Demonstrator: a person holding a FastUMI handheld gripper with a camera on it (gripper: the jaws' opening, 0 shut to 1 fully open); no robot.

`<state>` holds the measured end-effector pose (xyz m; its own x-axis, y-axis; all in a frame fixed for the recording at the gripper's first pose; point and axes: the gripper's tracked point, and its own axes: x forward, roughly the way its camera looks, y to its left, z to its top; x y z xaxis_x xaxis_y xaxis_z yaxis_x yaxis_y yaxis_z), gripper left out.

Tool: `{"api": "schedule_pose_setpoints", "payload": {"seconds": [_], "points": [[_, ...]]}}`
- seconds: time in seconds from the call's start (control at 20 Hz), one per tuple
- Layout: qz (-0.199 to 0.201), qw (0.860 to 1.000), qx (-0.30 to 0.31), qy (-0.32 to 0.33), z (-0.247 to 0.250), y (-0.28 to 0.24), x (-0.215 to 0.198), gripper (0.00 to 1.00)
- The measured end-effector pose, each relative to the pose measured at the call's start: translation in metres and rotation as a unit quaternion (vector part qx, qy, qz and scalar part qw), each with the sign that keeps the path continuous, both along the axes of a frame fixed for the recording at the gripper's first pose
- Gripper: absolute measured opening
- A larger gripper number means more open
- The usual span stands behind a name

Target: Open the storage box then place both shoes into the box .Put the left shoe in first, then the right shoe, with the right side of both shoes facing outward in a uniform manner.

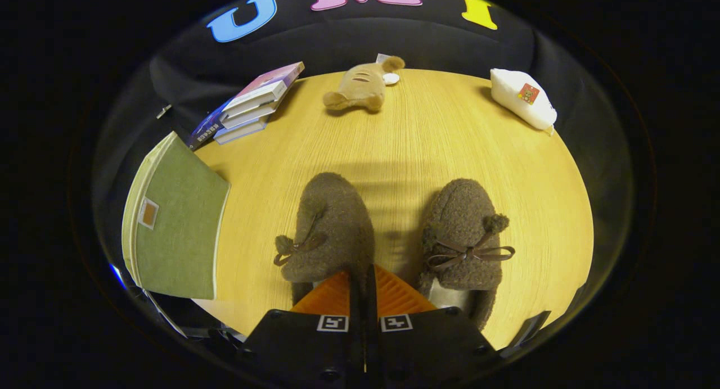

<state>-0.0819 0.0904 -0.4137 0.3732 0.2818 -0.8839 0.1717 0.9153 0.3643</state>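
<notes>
Nearest, the gripper (pixel 363 276) has its two fingers pressed together with nothing between them, hovering over the gap between two fuzzy brown slippers with bows. The left slipper (pixel 329 231) lies just ahead to the left of the fingers, the right slipper (pixel 464 237) to the right, both on the round yellow wooden table (pixel 427 141). The green fabric storage box (pixel 177 226) sits closed at the left. Opening appears not yet begun; next the fingers need to reach its lid edge.

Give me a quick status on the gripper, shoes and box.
Hand-held gripper shut, empty, above the gap between the shoes. Left shoe and right shoe on table. Green storage box closed, left of them. Nothing blocking.
</notes>
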Motion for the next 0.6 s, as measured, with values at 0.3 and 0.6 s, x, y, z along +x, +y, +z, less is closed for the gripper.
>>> {"api": "schedule_pose_setpoints", "payload": {"seconds": [0.3,0.6], "points": [[-0.035,0.999,0.032,-0.009,0.057,0.003,0.013,0.06],[-0.048,0.994,0.083,-0.045,0.144,0.037,0.040,0.06]]}}
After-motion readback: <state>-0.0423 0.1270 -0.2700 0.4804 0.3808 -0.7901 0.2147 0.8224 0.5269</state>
